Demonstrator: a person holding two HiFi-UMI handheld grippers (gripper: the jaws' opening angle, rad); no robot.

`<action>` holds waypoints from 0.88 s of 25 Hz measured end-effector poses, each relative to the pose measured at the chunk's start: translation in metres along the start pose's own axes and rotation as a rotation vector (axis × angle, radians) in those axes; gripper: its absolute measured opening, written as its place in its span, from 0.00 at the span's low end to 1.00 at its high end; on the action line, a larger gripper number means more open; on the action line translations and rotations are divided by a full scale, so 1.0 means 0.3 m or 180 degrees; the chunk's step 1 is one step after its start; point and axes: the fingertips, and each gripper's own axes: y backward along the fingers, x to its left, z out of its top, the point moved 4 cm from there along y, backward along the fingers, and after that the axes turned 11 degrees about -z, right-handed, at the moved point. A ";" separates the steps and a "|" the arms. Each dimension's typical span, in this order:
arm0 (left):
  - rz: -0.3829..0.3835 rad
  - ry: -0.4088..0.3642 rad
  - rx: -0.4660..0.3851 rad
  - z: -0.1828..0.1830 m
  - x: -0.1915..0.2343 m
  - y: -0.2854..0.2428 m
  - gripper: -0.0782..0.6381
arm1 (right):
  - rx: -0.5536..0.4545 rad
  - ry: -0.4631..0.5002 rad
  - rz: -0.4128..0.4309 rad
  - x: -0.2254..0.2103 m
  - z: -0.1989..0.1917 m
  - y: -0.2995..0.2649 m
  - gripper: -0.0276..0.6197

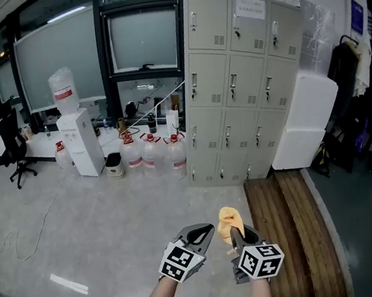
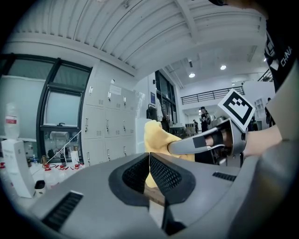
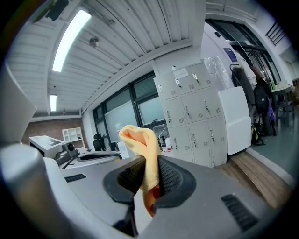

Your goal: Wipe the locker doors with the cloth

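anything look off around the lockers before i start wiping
Nothing spilled or damaged shows. A white panel leans tilted against the lockers' right side, and a thin cord runs slanted from the lockers towards the window.

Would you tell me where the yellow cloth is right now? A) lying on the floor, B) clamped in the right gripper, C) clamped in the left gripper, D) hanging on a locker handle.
B: the right gripper view shows the yellow cloth pinched between its jaws, while the left gripper is shut on nothing.
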 end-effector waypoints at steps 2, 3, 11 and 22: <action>0.0028 0.0029 0.0018 -0.010 0.010 -0.021 0.14 | 0.0027 -0.0014 0.0011 -0.022 -0.006 -0.016 0.15; 0.0036 0.0047 0.0016 -0.011 0.018 -0.032 0.14 | 0.0039 -0.0018 0.0012 -0.031 -0.006 -0.026 0.15; -0.0038 0.0081 -0.0004 -0.019 0.184 -0.142 0.14 | 0.0081 -0.0047 -0.0059 -0.075 0.030 -0.203 0.15; -0.0096 0.0029 -0.0164 0.064 0.697 -0.241 0.14 | -0.0038 0.0098 -0.0249 0.002 0.249 -0.660 0.15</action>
